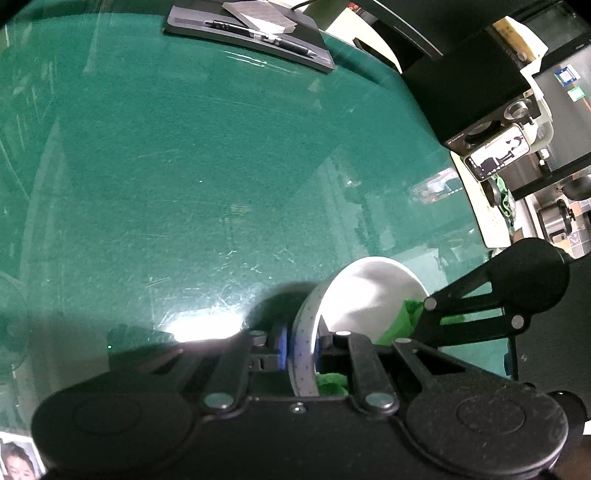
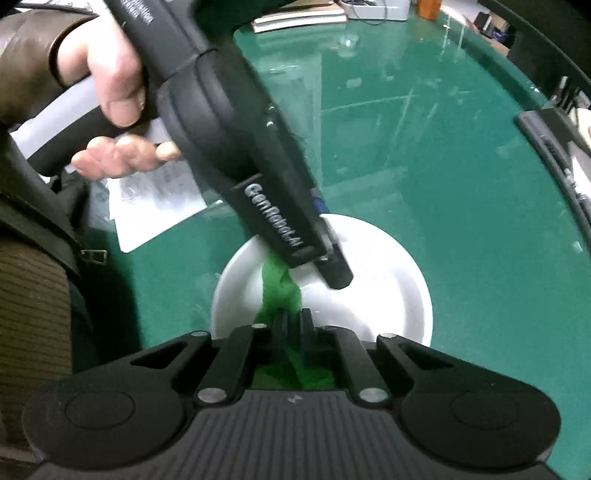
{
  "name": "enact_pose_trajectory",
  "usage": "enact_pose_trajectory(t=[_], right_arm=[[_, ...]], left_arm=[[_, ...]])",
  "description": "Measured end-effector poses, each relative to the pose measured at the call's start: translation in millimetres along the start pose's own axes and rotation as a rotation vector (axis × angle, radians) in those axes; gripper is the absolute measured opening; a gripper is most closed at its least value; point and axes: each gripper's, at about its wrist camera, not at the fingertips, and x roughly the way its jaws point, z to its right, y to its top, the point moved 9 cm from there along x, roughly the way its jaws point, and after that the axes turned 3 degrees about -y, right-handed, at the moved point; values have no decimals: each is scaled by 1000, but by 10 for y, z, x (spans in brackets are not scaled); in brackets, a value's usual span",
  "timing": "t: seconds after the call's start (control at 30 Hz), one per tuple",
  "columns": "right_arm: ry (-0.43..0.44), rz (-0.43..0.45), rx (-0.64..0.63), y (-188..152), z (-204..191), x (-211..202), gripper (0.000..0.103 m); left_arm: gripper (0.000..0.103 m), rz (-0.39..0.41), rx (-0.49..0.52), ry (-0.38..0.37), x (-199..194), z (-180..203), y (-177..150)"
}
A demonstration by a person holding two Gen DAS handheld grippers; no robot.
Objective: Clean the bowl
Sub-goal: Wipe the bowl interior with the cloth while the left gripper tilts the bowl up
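Observation:
A white bowl [image 1: 369, 291] stands tilted on the green glass-topped table [image 1: 184, 166]. My left gripper [image 1: 301, 343] is shut on the bowl's near rim, one blue-padded finger outside and one inside. A green cloth [image 1: 402, 321] lies inside the bowl. In the right wrist view my right gripper [image 2: 293, 321] is shut on the green cloth [image 2: 280, 288], which hangs down onto the inner wall of the bowl [image 2: 388, 295]. The left gripper [image 2: 332, 266] reaches in from the upper left, held by a hand [image 2: 118, 88], and clamps the far rim.
A dark tray with a pen [image 1: 251, 33] sits at the table's far edge. Printed papers [image 2: 155, 199] lie under the glass to the left of the bowl. A phone [image 1: 495, 155] and kitchen clutter stand beyond the table's right edge. A book [image 2: 299, 16] lies far off.

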Motion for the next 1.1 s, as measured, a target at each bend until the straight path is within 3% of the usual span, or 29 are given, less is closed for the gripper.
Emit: enact_pose_trajectory(t=[0.07, 0.17, 0.37, 0.5, 0.63, 0.67, 0.77, 0.83, 0.87, 0.9, 0.93, 1.1], right_arm=[[-17, 9, 1, 19, 45, -24, 19], [38, -25, 12, -7, 24, 34, 19], [-41, -26, -50, -8, -13, 89, 11], [-121, -22, 7, 39, 159, 101, 12], [-49, -9, 1, 81, -26, 101, 16], [-42, -2, -8, 89, -56, 93, 18], [-48, 3, 18, 90, 32, 37, 54], [-15, 18, 68, 86, 95, -22, 50], [-7, 20, 76, 84, 98, -25, 34], [0, 21, 84, 82, 101, -28, 10], [-15, 12, 84, 66, 102, 7, 5], [-29, -24, 54, -7, 43, 108, 5]], left_arm=[[15, -1, 2, 0, 5, 4, 5], [15, -1, 4, 0, 6, 5, 6], [15, 2, 2, 1, 10, 10, 3], [15, 7, 11, 12, 13, 18, 13], [15, 5, 6, 4, 4, -1, 10], [15, 6, 4, 2, 2, -6, 7], [15, 9, 2, 3, -3, -12, 5], [15, 10, 2, 4, -3, -14, 7], [15, 11, 2, 3, -3, -14, 9], [15, 12, 2, 4, -1, -13, 14], [15, 12, 3, 5, 0, -10, 19], [15, 13, 5, 4, 1, -6, 15]])
